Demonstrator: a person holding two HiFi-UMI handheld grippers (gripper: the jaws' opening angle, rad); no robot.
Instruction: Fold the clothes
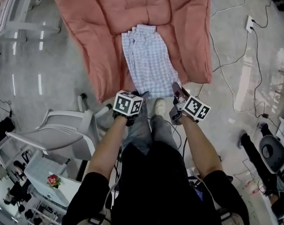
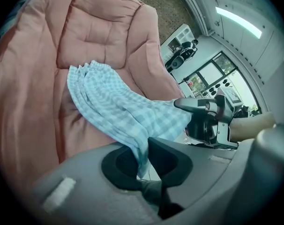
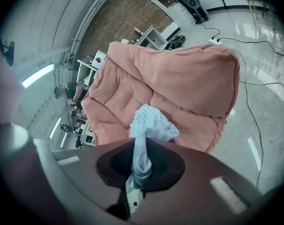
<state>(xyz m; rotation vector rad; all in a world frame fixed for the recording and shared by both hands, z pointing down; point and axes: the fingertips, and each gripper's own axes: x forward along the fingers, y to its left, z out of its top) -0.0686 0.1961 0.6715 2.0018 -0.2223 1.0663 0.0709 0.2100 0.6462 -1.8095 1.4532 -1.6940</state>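
Checked blue-white garment [image 1: 149,62]: we hold it over a pink quilted cushion [image 1: 95,27].
Left hand-held gripper [image 2: 143,161]: grasping garment.
Right hand-held gripper [image 3: 139,165]: grasping garment.

— Your left forearm [image 1: 107,144] and right forearm [image 1: 198,142] reach forward and down, side by side.
— Your left gripper [image 2: 144,161] has its jaws pinched on the cloth [image 2: 123,111].
— Your right gripper [image 3: 139,165] pinches it too, close beside the left.

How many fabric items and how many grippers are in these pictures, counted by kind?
Salmon-pink quilted comforter: 1
Blue-and-white checked garment: 1
Grippers, each shut on the garment: 2 (left gripper, right gripper)
Total: 4
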